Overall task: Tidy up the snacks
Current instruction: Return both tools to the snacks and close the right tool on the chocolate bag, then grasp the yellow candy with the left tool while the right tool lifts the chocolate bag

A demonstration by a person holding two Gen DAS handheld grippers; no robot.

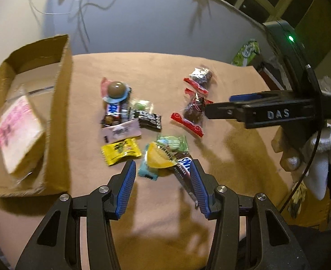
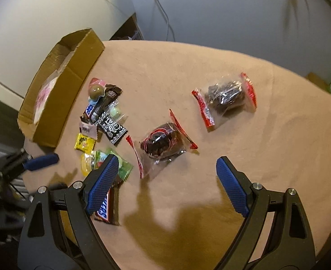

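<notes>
Lying between spread left claw [image 1: 162, 180] fingers: candy pile [image 1: 165, 157] on tabletop [image 1: 221, 180]. Right claw [image 2: 165, 180] spread, date packet [image 2: 163, 145] just ahead. Box [image 1: 62, 112] left.

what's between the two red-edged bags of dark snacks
Nothing: only bare tan cloth separates the near bag from the far bag, seen best in the right wrist view.

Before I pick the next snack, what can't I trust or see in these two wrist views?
- Cardboard box floor: right wrist view, near wall hides most of it.
- Pink packet in the box: left wrist view, print blurred.
- Snickers bar: right wrist view, partly behind a finger of the right gripper.
</notes>
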